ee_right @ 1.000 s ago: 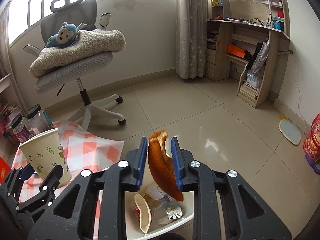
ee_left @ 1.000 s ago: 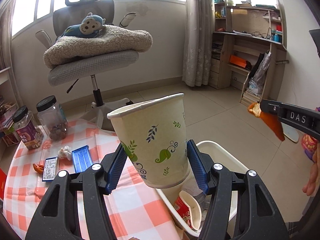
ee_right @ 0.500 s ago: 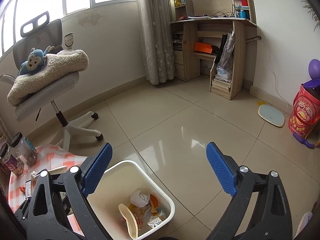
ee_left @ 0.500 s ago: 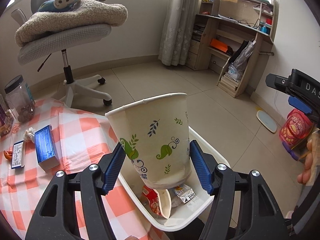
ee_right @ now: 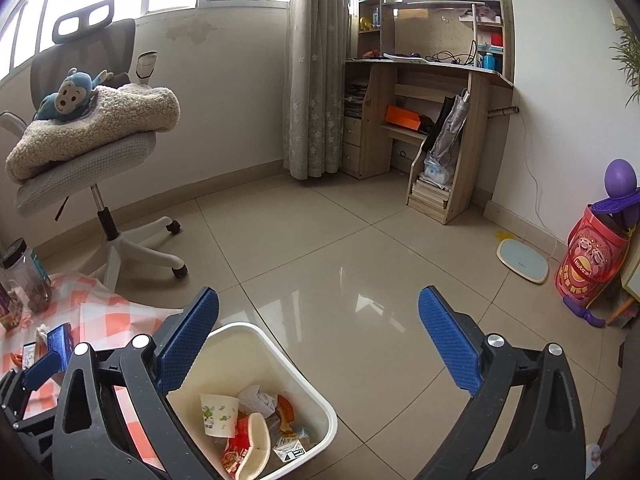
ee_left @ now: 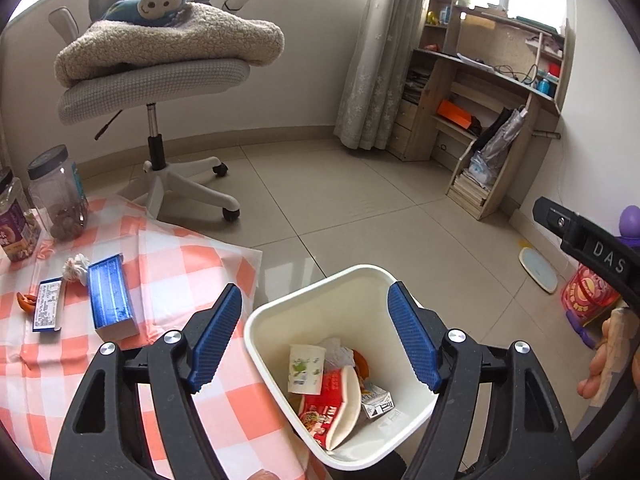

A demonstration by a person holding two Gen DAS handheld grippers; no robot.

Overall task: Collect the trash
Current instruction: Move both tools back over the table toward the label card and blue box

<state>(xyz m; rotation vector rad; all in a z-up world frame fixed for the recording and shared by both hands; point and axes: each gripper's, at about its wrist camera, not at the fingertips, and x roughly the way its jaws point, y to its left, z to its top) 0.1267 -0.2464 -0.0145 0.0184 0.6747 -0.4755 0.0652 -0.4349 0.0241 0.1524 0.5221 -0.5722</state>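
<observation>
My left gripper (ee_left: 315,290) hovers over a white bin (ee_left: 260,320) beside the table, its jaws opening with nothing between them. A leaf-printed paper cup (ee_left: 306,368) lies inside on a red noodle cup (ee_left: 332,404), a small carton (ee_left: 376,400) and an orange peel (ee_left: 360,360). My right gripper (ee_right: 319,293) stands to the right of the bin (ee_right: 240,328), its jaws also opening wide and empty. The cup (ee_right: 218,414) and the peel (ee_right: 286,408) show in that view too. On the checked cloth (ee_left: 180,264) lie a crumpled tissue (ee_left: 76,268) and a peel scrap (ee_left: 26,302).
A blue box (ee_left: 112,300), a small labelled box (ee_left: 48,304) and two jars (ee_left: 60,192) sit on the cloth. An office chair (ee_left: 160,80) with a blanket and a toy monkey stands behind the table. A desk (ee_right: 432,120), a scale (ee_right: 522,260) and a red bucket (ee_right: 588,264) line the right.
The paper cup has dropped from my left gripper into the bin. The orange peel has left my right gripper and lies in the bin. Both pairs of jaws have spread apart.
</observation>
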